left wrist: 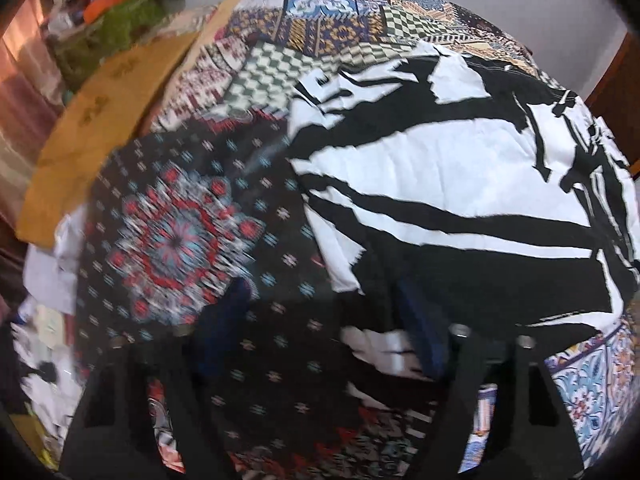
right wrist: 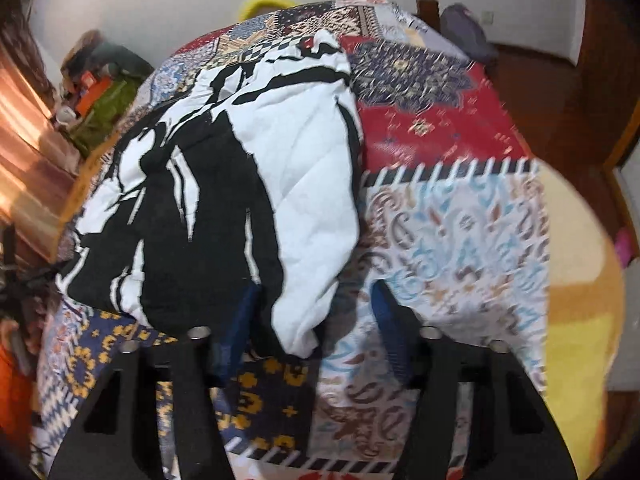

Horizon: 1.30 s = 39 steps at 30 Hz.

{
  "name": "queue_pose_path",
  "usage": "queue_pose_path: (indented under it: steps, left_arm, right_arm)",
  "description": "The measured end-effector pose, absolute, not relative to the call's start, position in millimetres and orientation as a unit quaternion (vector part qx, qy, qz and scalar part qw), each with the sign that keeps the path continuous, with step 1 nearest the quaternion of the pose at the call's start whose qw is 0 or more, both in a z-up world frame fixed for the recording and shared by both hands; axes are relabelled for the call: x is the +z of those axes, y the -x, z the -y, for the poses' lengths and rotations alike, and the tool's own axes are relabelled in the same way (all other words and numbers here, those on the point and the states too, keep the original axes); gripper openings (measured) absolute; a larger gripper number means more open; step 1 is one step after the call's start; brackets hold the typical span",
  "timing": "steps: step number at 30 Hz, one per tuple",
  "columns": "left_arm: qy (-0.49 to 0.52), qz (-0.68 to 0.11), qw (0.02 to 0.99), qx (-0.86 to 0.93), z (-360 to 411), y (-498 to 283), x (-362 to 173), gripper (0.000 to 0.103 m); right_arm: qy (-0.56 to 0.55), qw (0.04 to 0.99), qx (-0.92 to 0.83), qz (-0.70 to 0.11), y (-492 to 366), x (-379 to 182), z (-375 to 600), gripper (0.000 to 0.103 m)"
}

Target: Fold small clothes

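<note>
Both tongs point down at a table covered by a patchwork cloth (left wrist: 312, 32), where a black-and-white garment (left wrist: 460, 184) lies spread. On the left gripper (left wrist: 332, 332), the blue-padded jaws stand apart; a hem of the garment lies between them beside the right-hand pad (left wrist: 420, 336), but blur hides whether either pad presses on it. On the right gripper (right wrist: 312, 328), the jaws are also apart, with the garment's white corner hanging in the gap; only the left-hand pad (right wrist: 240, 320) seems to touch the fabric. A wooden board (left wrist: 100, 120) lies beside the table.
</note>
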<state>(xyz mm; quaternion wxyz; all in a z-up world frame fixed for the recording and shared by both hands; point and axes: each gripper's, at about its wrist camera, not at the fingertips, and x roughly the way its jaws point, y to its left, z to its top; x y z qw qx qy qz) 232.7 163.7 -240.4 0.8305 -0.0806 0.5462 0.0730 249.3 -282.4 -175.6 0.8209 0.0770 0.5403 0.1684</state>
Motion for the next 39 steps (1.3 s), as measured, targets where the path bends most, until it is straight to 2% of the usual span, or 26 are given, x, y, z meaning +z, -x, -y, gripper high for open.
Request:
queue_pose_path:
  steps: [1,2,3,6,10,17,20,22,25,27,34,39]
  left_arm:
    - [0.087,-0.545,0.831,0.070,-161,-231,-240,0.056]
    - [0.090,-0.544,0.832,0.067,-159,-230,-240,0.048]
    - [0.085,-0.543,0.832,0.070,-158,-230,-240,0.045]
    - [0.035,-0.542,0.833,0.109,-152,-229,-241,0.045]
    - [0.042,-0.540,0.832,0.123,-161,-221,-240,0.045]
    - [0.068,-0.528,0.834,0.145,-181,-191,-222,0.047]
    - [0.094,-0.513,0.841,0.145,-184,-183,-207,0.060]
    - [0.108,-0.502,0.847,0.140,-182,-177,-198,0.065]
    - [0.118,-0.500,0.849,0.121,-169,-172,-190,0.066]
    - [0.132,-0.508,0.845,0.103,-158,-172,-191,0.066]
    - [0.207,-0.540,0.815,0.029,-131,-179,-209,0.066]
    - [0.248,-0.544,0.801,0.007,-121,-186,-218,0.066]
  right_arm:
    - [-0.086,0.819,0.173,-0.541,-250,-177,282,0.036]
    - [-0.091,0.817,0.177,-0.541,-249,-177,281,0.026]
    - [-0.095,0.816,0.181,-0.541,-249,-177,280,0.019]
    - [-0.078,0.817,0.178,-0.543,-249,-179,272,0.018]
    - [-0.063,0.820,0.168,-0.544,-250,-176,268,0.019]
    - [0.026,0.854,0.121,-0.505,-239,-144,266,0.044]
    - [0.034,0.871,0.115,-0.476,-237,-122,263,0.056]
    - [0.030,0.878,0.126,-0.460,-237,-112,258,0.057]
    - [0.035,0.881,0.159,-0.445,-240,-100,237,0.060]
    - [0.043,0.879,0.183,-0.437,-241,-98,217,0.068]
    - [0.089,0.850,0.266,-0.446,-250,-120,132,0.068]
    - [0.123,0.819,0.277,-0.488,-258,-155,97,0.068]
